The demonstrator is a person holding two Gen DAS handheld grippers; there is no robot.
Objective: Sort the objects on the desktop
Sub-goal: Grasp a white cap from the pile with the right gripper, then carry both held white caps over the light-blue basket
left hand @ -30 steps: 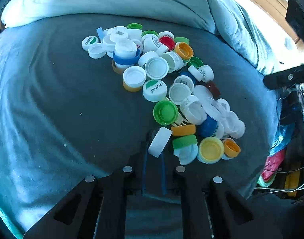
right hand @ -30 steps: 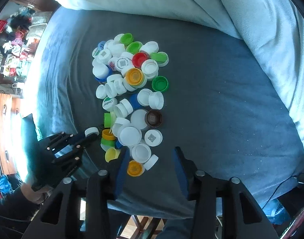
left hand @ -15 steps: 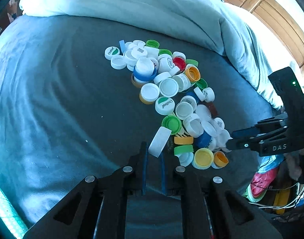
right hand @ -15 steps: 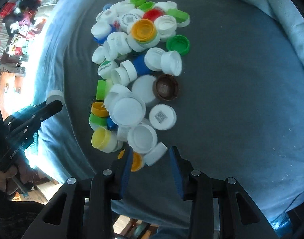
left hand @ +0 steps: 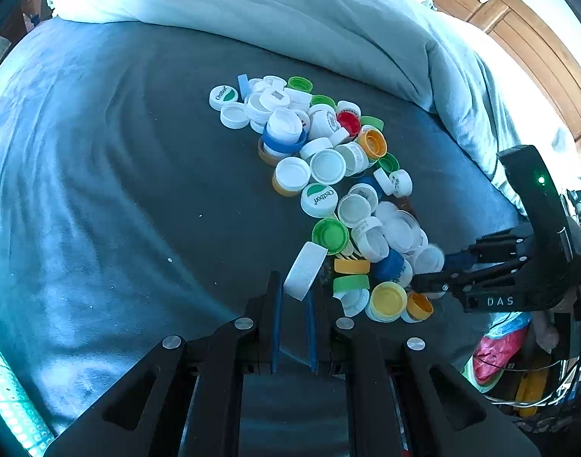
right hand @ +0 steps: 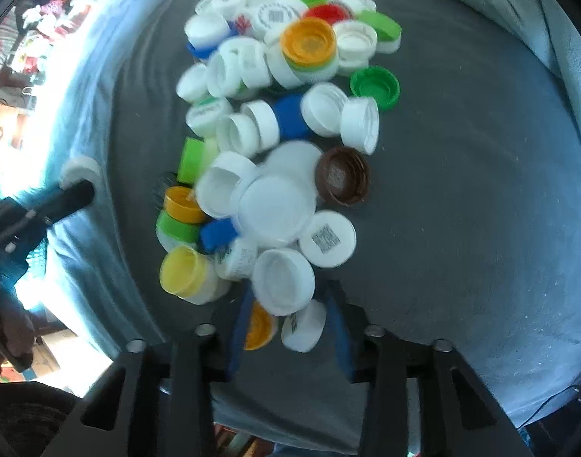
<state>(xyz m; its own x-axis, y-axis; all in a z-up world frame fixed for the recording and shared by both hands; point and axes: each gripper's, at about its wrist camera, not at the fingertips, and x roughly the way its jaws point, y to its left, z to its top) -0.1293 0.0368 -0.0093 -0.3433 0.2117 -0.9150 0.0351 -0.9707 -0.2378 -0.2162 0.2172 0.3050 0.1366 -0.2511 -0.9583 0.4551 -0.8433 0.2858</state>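
With a white cap (left hand: 305, 271) clenched edge-on in the left gripper (left hand: 293, 285), the right gripper (right hand: 290, 316) is seen closing around a small white cap (right hand: 304, 326) lying at its 12 o'clock.

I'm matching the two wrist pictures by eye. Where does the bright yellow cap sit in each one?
Left wrist: the yellow cap lies low, right of centre, at the near end of the pile, open side up.
Right wrist: the yellow cap is at lower left, on the pile's left edge, tilted.
Shared landmark: the single red cap, near the pile's far end in both.
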